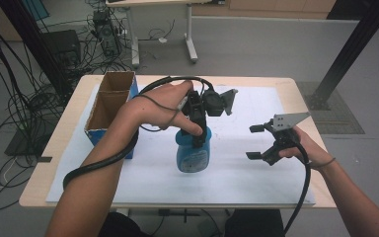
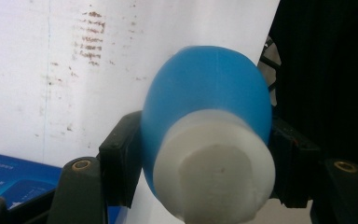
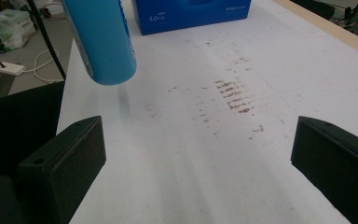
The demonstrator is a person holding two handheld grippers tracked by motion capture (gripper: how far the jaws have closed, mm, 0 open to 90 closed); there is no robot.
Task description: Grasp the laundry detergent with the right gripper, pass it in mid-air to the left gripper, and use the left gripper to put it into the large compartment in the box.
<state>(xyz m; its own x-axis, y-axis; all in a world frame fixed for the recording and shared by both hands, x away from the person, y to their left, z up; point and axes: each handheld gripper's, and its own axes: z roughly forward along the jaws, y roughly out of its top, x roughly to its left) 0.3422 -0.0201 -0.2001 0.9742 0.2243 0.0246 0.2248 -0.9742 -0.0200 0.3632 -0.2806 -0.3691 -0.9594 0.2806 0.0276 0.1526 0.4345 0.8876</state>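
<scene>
Blue bottle (image 1: pixel 192 155) with a white cap (image 2: pixel 214 168) hangs clear of the white table cover (image 1: pixel 256 177) near the middle of the table, clamped just below its cap between the jaws of the left gripper (image 1: pixel 197 129); in the right gripper view its round base (image 3: pixel 114 77) floats above the sheet with a faint shadow beneath. The right gripper (image 1: pixel 257 142) waits to the bottle's right, its jaws spread wide apart with nothing between them. The step in hand looks like a carry, perhaps toward the open cardboard box (image 1: pixel 109 101) at the cover's far left corner, or a handover to the waiting gripper. A move to the box would call for lifting the bottle above the rim and swinging it left; a handover would call for the open jaws to close around the lower body. Between bottle and right gripper the sheet lies bare, so there is room; the box stands close to the table's left edge.
</scene>
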